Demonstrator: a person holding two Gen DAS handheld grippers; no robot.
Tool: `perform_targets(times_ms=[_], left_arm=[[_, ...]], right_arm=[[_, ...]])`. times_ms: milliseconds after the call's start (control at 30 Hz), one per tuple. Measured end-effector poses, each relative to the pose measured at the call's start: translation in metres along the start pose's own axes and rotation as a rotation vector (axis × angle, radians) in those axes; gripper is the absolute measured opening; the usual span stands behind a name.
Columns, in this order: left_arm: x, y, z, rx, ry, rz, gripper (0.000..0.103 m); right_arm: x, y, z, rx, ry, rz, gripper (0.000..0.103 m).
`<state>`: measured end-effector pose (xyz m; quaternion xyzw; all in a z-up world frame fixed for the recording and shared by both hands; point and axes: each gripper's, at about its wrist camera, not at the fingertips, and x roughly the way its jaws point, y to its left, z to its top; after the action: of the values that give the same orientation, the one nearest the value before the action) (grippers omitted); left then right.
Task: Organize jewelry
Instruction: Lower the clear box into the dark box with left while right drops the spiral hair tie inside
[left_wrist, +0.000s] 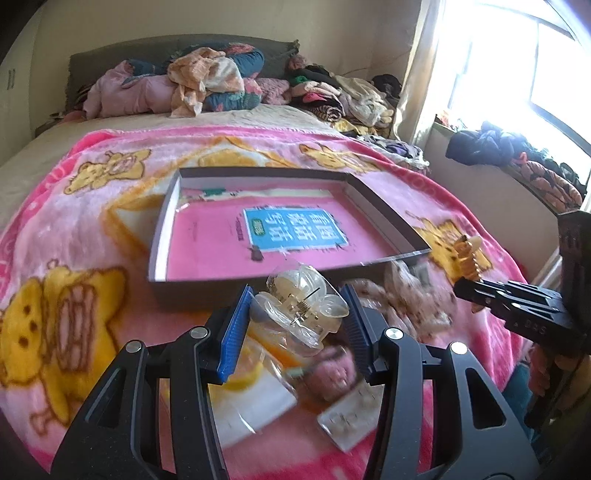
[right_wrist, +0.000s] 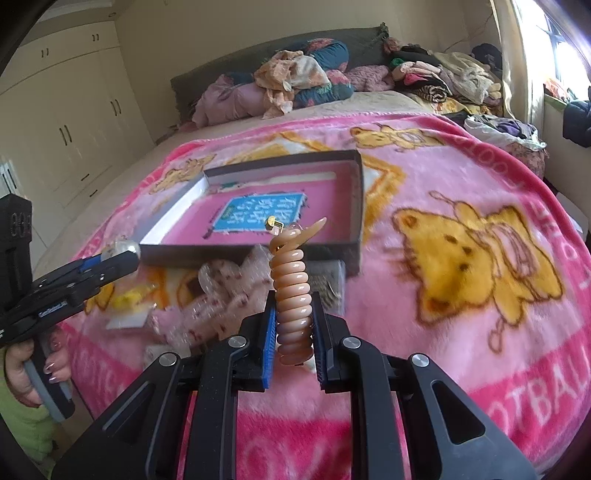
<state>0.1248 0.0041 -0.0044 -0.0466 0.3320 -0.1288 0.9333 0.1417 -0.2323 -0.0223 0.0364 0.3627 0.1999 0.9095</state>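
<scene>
My left gripper (left_wrist: 299, 314) is shut on a clear plastic claw hair clip (left_wrist: 301, 308) and holds it above the pile, just short of the open grey box (left_wrist: 162, 236) with a pink floor. My right gripper (right_wrist: 294, 317) is shut on a beige spiral hair tie (right_wrist: 291, 288) that stands upright between the pads. In the left wrist view the right gripper (left_wrist: 467, 286) shows at the right with the spiral tie (left_wrist: 468, 260). In the right wrist view the left gripper (right_wrist: 125, 258) shows at the left, and the box (right_wrist: 354, 221) lies ahead.
Loose pink scrunchies (right_wrist: 221, 295), plastic packets (left_wrist: 266, 373) and an earring card (left_wrist: 351, 413) lie on the pink bear blanket (right_wrist: 461, 258) in front of the box. Piled clothes (left_wrist: 207, 81) fill the bed's far end. Wardrobes (right_wrist: 74, 122) stand at the left, a window (left_wrist: 517, 66) at the right.
</scene>
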Motion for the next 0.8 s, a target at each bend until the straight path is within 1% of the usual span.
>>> perform_targets(times_ms=[133,400,800], left_arm=[[0.006,0.007,0.009,-0.004,-0.016,0.022,0.04],[0.025,0.024,0.025,-0.02,-0.021,0.061,0.04],[0.052,0.046,0.037,-0.05,0.0,0.091,0.04]], right_arm=[[0.005,0.007,0.011,-0.012,-0.006,0.01,0.017],[0.017,0.015,0.03,-0.029,-0.011,0.008,0.017],[0.04,0.018,0.053,-0.021,-0.006,-0.007,0.017]])
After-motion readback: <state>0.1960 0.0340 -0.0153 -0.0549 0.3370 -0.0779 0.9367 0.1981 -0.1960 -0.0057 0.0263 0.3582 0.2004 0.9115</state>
